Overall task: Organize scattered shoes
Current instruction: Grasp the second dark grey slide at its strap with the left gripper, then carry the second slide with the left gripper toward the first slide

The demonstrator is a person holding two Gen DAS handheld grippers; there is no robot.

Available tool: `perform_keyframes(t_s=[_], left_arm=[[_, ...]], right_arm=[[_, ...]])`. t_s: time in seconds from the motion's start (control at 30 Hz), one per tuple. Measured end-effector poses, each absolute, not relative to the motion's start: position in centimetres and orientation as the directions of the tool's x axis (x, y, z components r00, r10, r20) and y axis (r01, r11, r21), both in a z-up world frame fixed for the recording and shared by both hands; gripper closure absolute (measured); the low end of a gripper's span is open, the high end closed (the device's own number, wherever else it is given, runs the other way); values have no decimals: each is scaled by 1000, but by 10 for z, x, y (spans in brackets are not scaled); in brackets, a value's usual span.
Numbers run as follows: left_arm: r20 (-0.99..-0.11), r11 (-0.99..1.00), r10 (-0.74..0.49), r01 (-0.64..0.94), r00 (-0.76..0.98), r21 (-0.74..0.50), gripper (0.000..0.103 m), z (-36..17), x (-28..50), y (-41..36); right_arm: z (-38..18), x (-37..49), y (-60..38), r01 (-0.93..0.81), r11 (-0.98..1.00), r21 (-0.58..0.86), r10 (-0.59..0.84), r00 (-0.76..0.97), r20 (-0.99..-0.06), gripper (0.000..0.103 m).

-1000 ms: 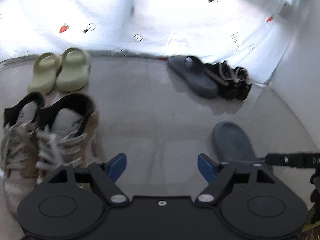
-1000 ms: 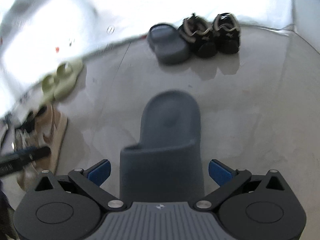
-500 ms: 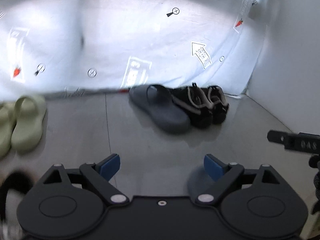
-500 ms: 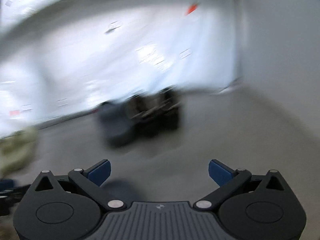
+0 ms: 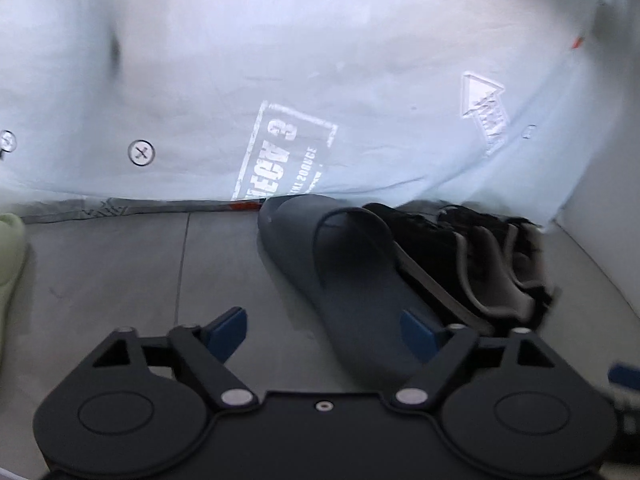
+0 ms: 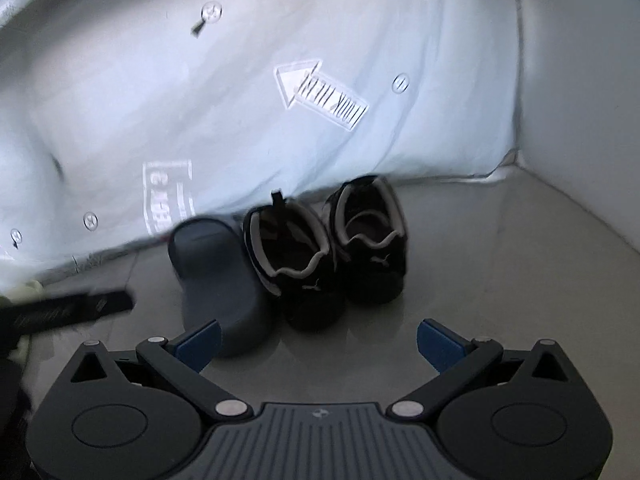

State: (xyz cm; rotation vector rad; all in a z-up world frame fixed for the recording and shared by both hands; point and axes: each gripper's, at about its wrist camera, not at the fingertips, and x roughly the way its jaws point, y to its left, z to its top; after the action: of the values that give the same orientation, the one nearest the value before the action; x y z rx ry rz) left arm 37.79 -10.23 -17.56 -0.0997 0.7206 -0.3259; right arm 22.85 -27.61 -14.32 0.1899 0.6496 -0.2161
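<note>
Now both grippers have swung toward the dark grey slide (image 5: 352, 280); left gripper (image 5: 324, 326) closing, right gripper (image 6: 318, 338) spread, both empty.

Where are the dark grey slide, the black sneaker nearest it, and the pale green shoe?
dark grey slide (image 5: 352, 280), left wrist view, on its strap.
black sneaker (image 6: 296, 264), right wrist view, on its heel collar.
pale green shoe (image 5: 10, 252), left wrist view, on its edge at the frame's left.

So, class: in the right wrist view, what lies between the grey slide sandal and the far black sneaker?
The near black sneaker lies between the grey slide sandal and the far black sneaker, as the right wrist view shows.
</note>
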Motion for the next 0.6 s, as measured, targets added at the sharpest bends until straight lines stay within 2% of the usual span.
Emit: perform_keyframes(t_s=[0.03, 0.1, 0.17, 0.2, 0.23, 0.27, 0.43, 0.6], left_arm=[[-633, 945, -327, 247, 702, -214, 38, -181, 391, -105], [-646, 947, -321, 231, 693, -223, 46, -187, 407, -108], [-659, 950, -313, 216, 684, -227, 49, -195, 423, -114], [-667, 951, -308, 209, 679, -226, 56, -199, 432, -117], [-674, 953, -302, 202, 674, -225, 70, -203, 441, -120], [-681, 959, -283, 186, 676, -214, 73, -206, 446, -122], [-672, 966, -259, 184, 693, -183, 78, -210, 446, -115], [-684, 973, -215, 216, 697, -85, 78, -207, 428, -93]], right_arm=[[-148, 234, -276, 256, 961, 106, -137, 771, -623, 0], [-156, 242, -277, 252, 962, 106, -130, 763, -633, 0], [-164, 250, -277, 245, 964, 106, -122, 757, -642, 0], [-168, 254, -276, 244, 964, 106, -120, 754, -645, 0], [-170, 255, -276, 245, 963, 108, -119, 751, -650, 0], [-173, 256, -276, 245, 963, 111, -115, 748, -654, 0], [-181, 253, -273, 245, 964, 101, -114, 728, -676, 0], [-178, 244, -273, 263, 957, 119, -113, 721, -683, 0]])
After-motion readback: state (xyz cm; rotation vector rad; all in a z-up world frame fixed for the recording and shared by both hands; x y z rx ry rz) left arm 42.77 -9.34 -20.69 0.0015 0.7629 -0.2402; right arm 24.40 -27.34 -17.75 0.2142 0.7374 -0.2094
